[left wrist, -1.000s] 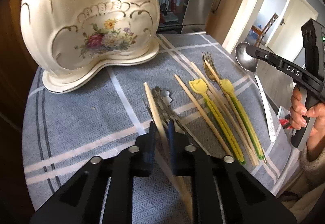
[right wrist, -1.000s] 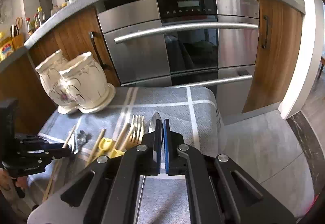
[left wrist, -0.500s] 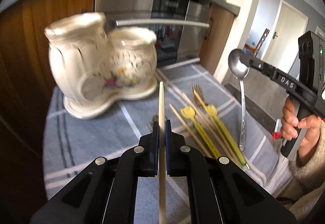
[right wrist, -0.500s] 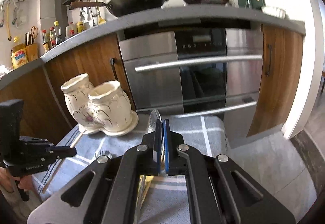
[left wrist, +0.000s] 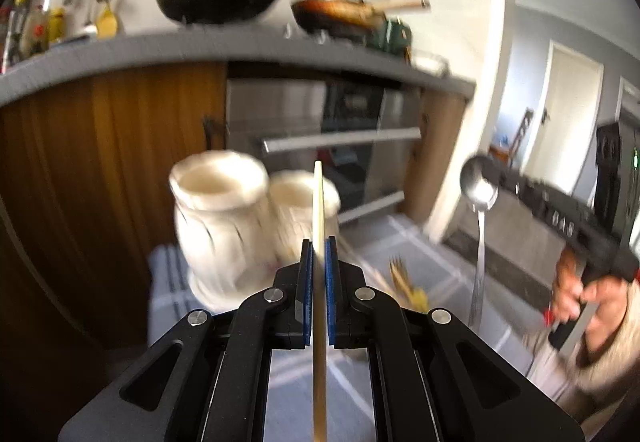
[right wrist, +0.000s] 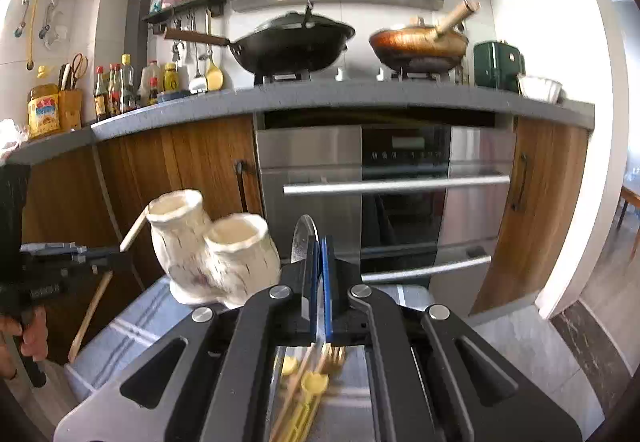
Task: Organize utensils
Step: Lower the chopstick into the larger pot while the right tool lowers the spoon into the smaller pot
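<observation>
Both claws clamp: left claw (left wrist: 316,254) chopstick (left wrist: 318,201), right claw (right wrist: 319,254) spoon (right wrist: 302,238).

tongs (left wrist: 319,254): black arms, blue pads | silver screws | sleeve (left wrist: 612,342): beige knit

Shiny metal spoon (left wrist: 478,183), pale wooden chopstick (left wrist: 318,209)

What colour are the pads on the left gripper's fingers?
Blue pads, clearest in the left wrist view.
</observation>
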A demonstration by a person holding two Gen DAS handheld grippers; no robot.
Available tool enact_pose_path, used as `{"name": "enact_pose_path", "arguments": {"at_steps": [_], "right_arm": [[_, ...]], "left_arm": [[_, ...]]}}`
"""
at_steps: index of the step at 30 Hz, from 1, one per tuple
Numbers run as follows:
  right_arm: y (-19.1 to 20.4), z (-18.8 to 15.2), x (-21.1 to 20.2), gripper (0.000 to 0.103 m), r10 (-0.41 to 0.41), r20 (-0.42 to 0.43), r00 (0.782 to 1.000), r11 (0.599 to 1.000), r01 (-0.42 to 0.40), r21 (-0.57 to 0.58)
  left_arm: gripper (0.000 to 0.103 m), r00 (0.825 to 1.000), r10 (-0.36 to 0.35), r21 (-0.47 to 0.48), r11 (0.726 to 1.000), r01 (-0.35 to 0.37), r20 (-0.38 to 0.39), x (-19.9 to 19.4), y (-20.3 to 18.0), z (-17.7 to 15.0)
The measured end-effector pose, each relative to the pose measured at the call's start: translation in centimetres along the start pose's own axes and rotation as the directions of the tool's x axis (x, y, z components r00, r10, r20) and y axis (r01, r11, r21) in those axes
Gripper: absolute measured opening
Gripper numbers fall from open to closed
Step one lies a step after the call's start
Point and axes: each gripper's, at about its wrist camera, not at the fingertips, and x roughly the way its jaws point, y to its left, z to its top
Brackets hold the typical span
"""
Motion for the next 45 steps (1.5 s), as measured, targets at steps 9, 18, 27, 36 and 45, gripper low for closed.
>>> {"name": "enact_pose_path", "arguments": {"at_steps": [9,18,27,36,45], "right_arm": [[2.6,5.8,2.8,0.002,0.035,0.083,0.996,0.999,-0.036,0.011],[4.0,9.1,7.7,0.002,0.003,0.171,0.985,0.998,-0.014,0.061],[5.0,8.7,10.9,0.002,-0.060,0.242,0.968,0.998,0.050,0.050],[5.3,6.0,13.0,0.002,-0.096,0.241,0.966,0.995,0.097,0.009],[5.0,3.5,14.7,0.002,-0.037,0.126,0.991,0.999,0.038,-0.011]], "left_arm": [[0.006,0.983,0.099,-0.057,0.994,-0.092,0.156,-0.2,4.0,7.8],[0.006,0.947,0.101,-0.107,0.992,-0.071,0.305,2.7,7.0,12.0],[0.006,0.935,0.140,-0.121,0.987,-0.105,0.327,6.7,8.8,11.3],[0.006,0.912,0.183,-0.109,0.982,-0.154,0.366,7.7,8.9,10.5],[0.006,0.971,0.135,-0.085,0.989,-0.120,0.198,8.0,9.5,8.3]]}}
